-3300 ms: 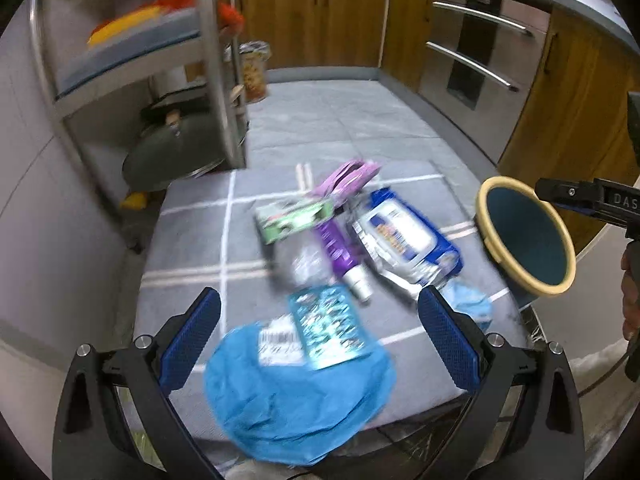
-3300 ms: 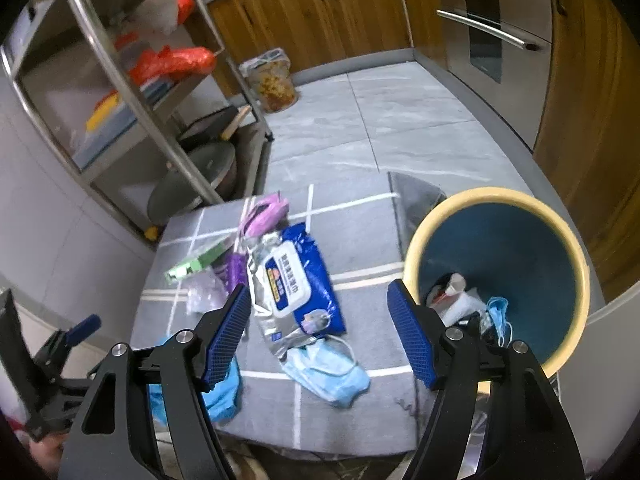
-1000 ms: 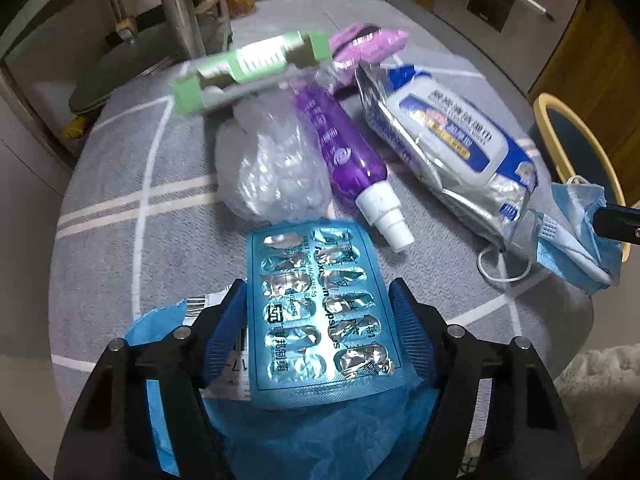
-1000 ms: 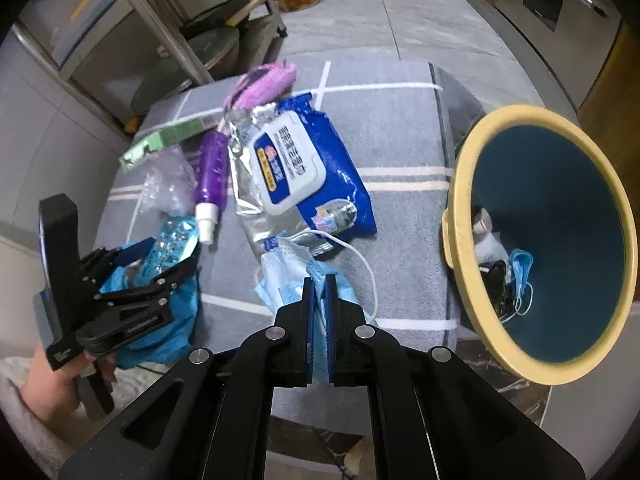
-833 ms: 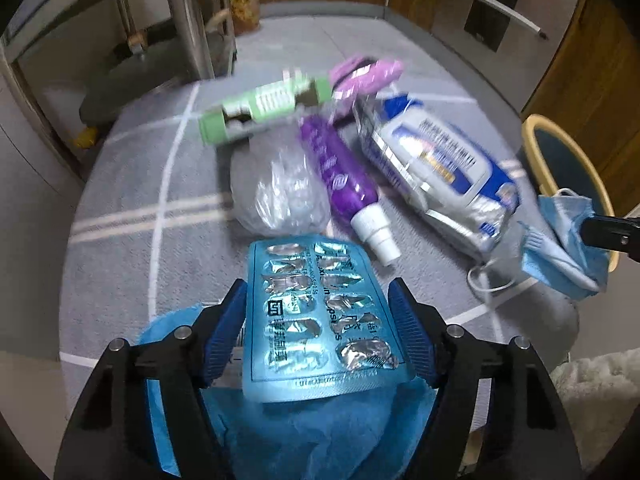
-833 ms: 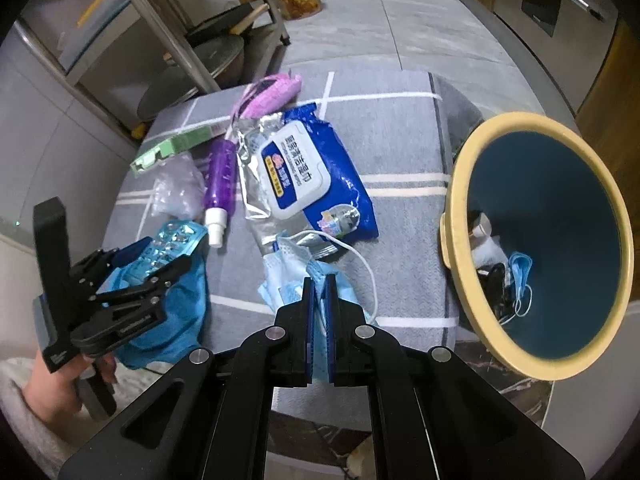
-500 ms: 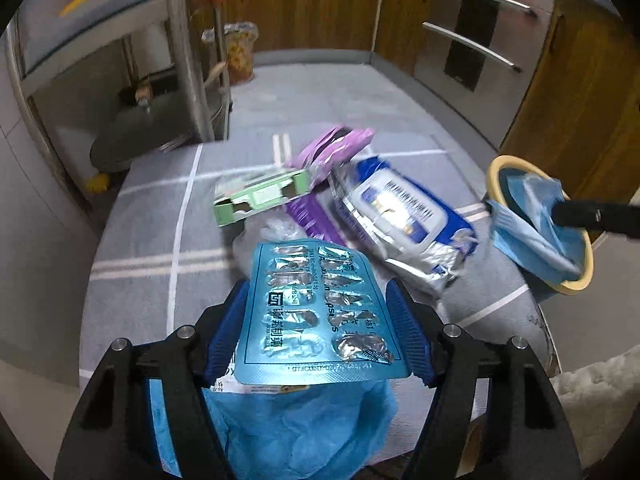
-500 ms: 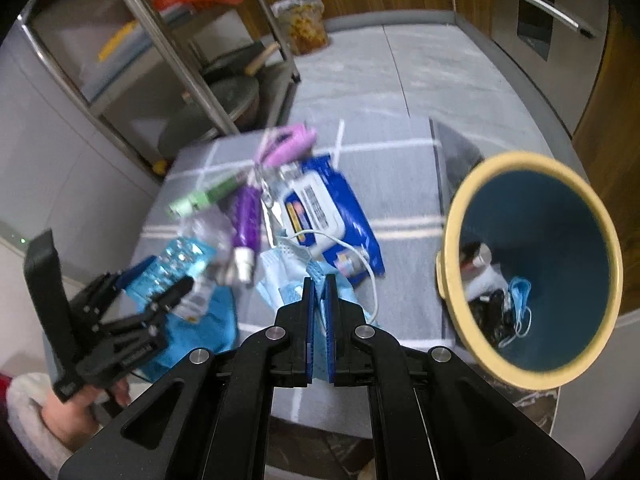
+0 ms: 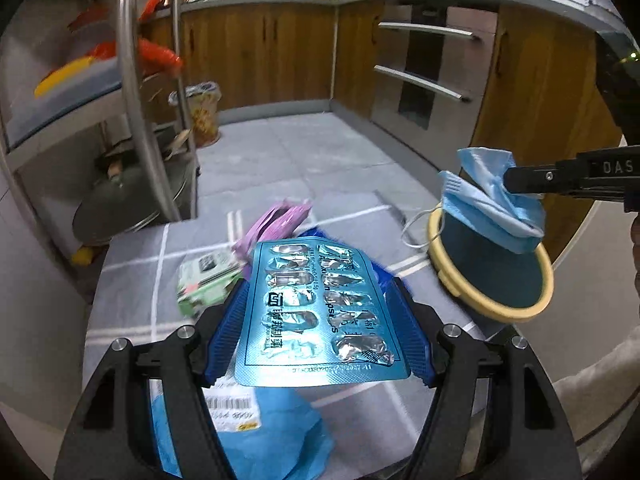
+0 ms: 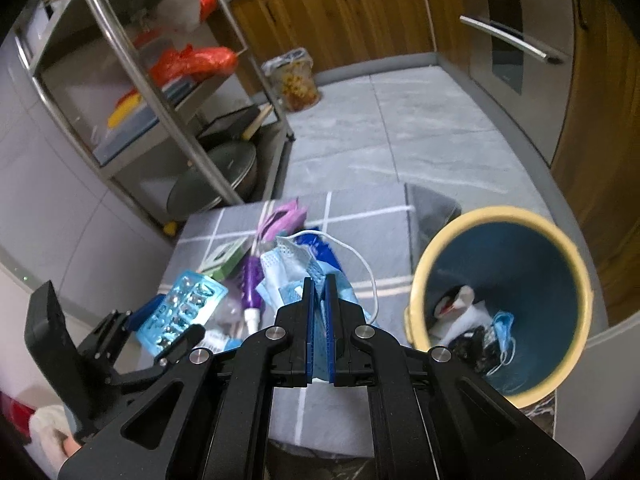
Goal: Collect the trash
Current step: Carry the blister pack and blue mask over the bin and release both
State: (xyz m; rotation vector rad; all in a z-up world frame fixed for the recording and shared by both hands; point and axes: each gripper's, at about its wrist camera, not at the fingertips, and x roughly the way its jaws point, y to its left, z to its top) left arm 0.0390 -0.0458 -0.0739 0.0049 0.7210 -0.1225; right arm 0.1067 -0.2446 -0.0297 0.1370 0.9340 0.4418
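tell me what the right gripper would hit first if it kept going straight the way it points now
Probably the cluttered grey table: the right gripper, shut on the blue face mask, points at the purple bottle and pink packet, left of the bin. Depth is unclear.

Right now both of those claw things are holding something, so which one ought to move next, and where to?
Probably the right gripper: swing the face mask it pinches a little further over the open bin, then let go. Seen from the left wrist, the mask hangs at the bin's rim, nearly there. The left gripper, clamping the blister pack, sits further back over the table.
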